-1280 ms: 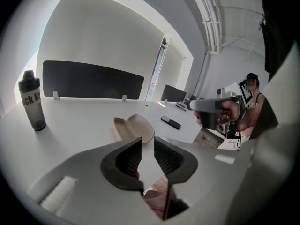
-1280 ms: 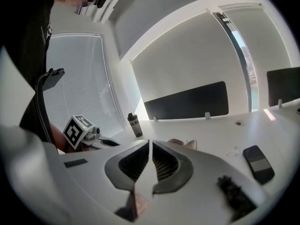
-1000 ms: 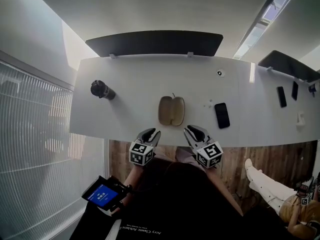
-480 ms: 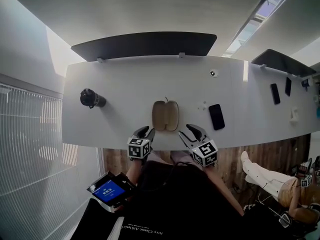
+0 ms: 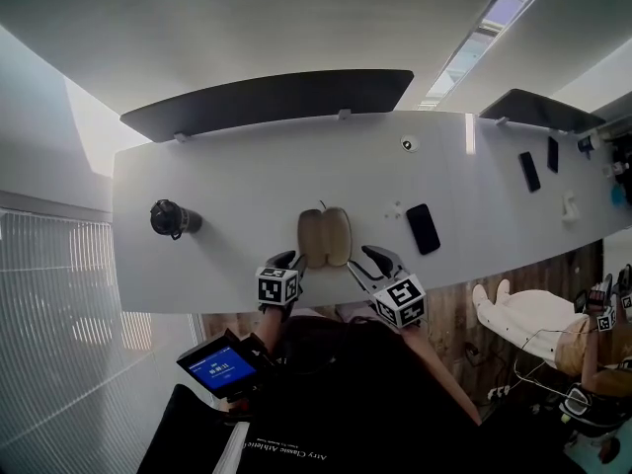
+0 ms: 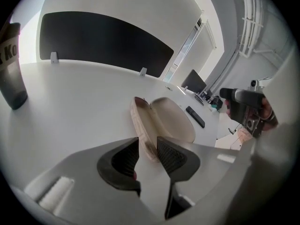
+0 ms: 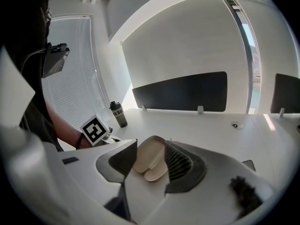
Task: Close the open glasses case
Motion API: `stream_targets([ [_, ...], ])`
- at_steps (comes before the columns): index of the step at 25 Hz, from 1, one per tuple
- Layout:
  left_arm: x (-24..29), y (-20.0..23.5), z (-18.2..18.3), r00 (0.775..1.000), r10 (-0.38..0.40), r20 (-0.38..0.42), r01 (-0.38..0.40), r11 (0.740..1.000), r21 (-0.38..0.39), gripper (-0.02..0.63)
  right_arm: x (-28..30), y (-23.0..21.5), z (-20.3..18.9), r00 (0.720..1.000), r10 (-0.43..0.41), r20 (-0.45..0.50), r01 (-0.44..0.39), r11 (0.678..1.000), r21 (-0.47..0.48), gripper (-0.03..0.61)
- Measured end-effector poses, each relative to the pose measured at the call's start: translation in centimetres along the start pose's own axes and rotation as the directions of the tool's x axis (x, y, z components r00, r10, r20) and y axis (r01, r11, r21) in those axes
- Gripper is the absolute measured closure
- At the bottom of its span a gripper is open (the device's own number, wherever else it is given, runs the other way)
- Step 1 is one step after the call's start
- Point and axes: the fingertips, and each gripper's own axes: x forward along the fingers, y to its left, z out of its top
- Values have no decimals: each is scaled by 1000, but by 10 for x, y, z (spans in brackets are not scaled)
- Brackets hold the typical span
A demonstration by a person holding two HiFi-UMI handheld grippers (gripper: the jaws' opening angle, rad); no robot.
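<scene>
The case (image 5: 325, 237) lay open near the table's (image 5: 207, 191) front edge, just ahead of the left gripper (image 5: 289, 260) and right gripper (image 5: 366, 257). Both pairs of jaws had just been opening and stood spread, seemingly touching nothing. Best: steady one half, fold the other over squarely.

Bright daylight floods from the blinds (image 5: 59, 344) at eight o'clock; the white counter (image 5: 247, 186) glares mildly, edges bow fisheye-style, near fingers (image 6: 117, 163) look soft.
</scene>
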Motion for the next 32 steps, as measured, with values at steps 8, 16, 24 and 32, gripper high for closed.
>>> stream_targets([
  [8,4,20,-8,999,-44,-30,43,998,-38,486,23,-13,-5,998,-57,-24,58,998,39,402],
  [16,11,15,-14,996,-58,-65,53,996,-74,488,44,-53,-40,992,-20,-128,32,995,91,402],
  [24,16,11,-14,991,-69,-113,66,998,-24,502,79,-60,-38,985,50,-163,-32,993,112,402],
  [32,19,15,-10,993,-75,-94,72,997,-29,517,95,-45,-44,974,112,-199,-92,990,107,403],
])
